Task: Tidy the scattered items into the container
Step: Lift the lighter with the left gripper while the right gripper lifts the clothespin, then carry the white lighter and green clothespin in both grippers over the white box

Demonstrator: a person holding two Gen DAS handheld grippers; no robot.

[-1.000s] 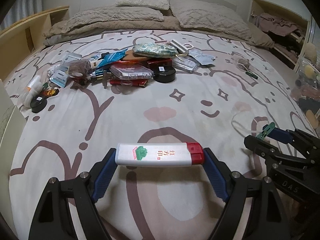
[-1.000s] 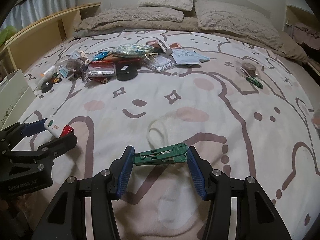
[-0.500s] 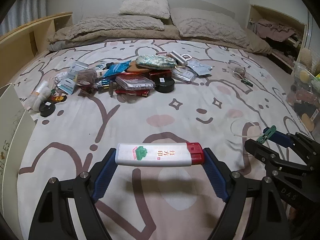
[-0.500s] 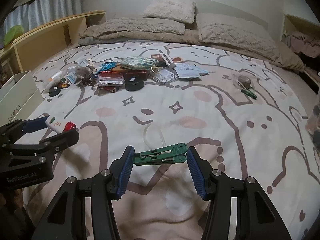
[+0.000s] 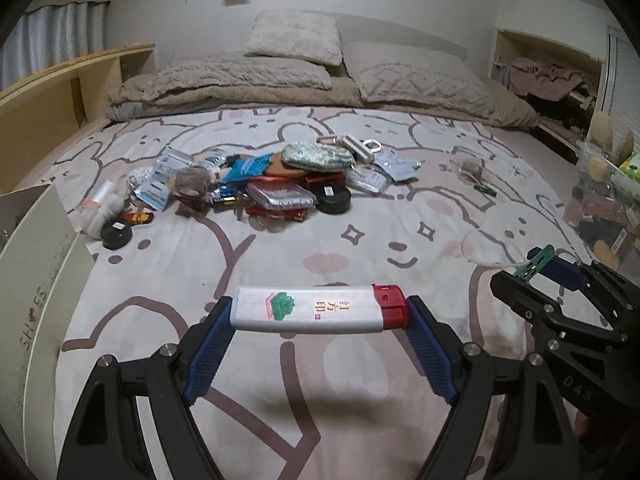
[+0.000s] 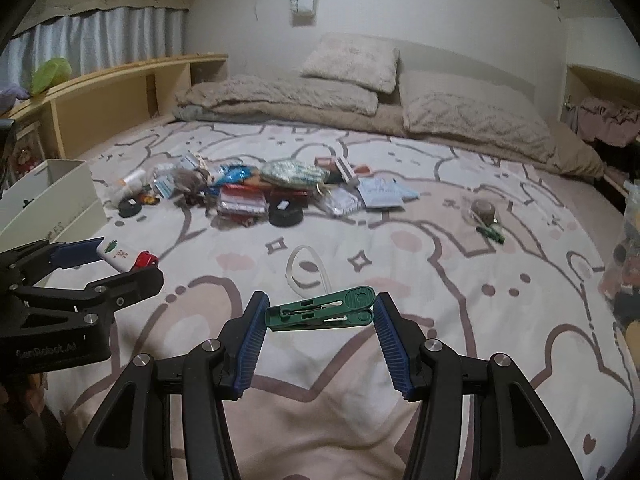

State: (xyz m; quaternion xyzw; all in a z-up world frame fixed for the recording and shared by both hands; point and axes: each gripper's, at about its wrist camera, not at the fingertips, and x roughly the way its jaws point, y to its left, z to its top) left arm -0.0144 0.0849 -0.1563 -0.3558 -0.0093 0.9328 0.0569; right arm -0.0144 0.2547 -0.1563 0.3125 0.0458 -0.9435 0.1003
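My left gripper is shut on a white tube with a red cap, held crosswise above the bed; the same tube shows at the left of the right wrist view. My right gripper is shut on a green clothes peg, also seen as the peg at the right of the left wrist view. A pile of scattered items lies mid-bed, including a black round tin and a red clear case. A white open box stands at the left edge.
A white loop of cord lies on the patterned bedspread ahead of me. A tape roll and small green object sit right of the pile. Pillows line the headboard; wooden shelving runs along the left.
Both grippers have risen and tilted up with their loads, so more of the wall and headboard shows. The white box has come into view at the left. Grips unchanged.
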